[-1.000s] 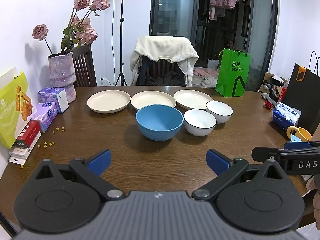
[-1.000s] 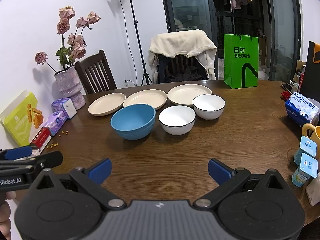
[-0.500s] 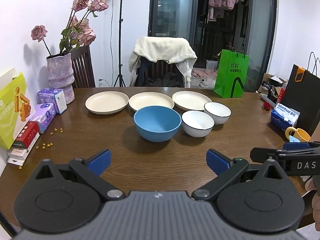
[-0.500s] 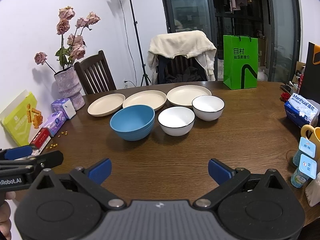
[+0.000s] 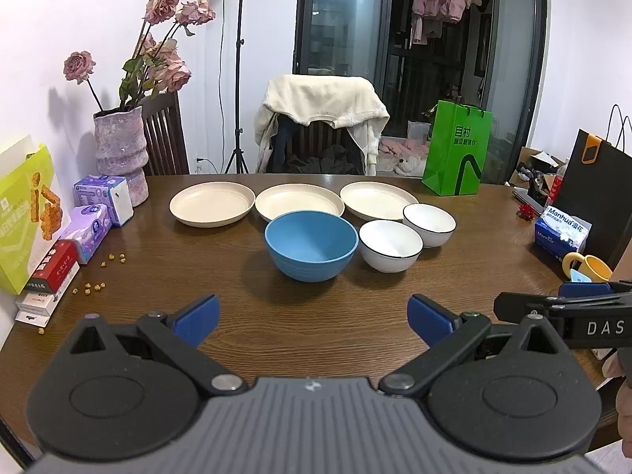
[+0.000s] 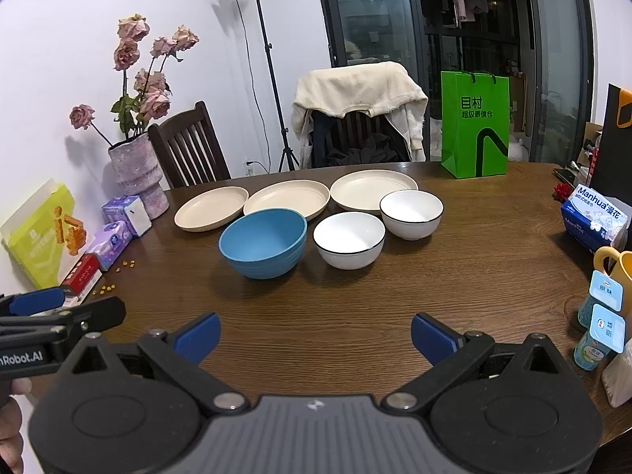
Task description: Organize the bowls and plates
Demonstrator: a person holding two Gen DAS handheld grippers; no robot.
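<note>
**Dishes lie straight ahead, both grippers empty and apart from them**

The left gripper and the right gripper have their fingers spread wide and hold nothing. On the table, the blue bowl stands directly in front of the left gripper, well ahead of its fingertips. The two white bowls stand just right of it, closer to the right gripper's line. Three cream plates form a row behind the bowls. I judge that each gripper must go forward first.
</note>
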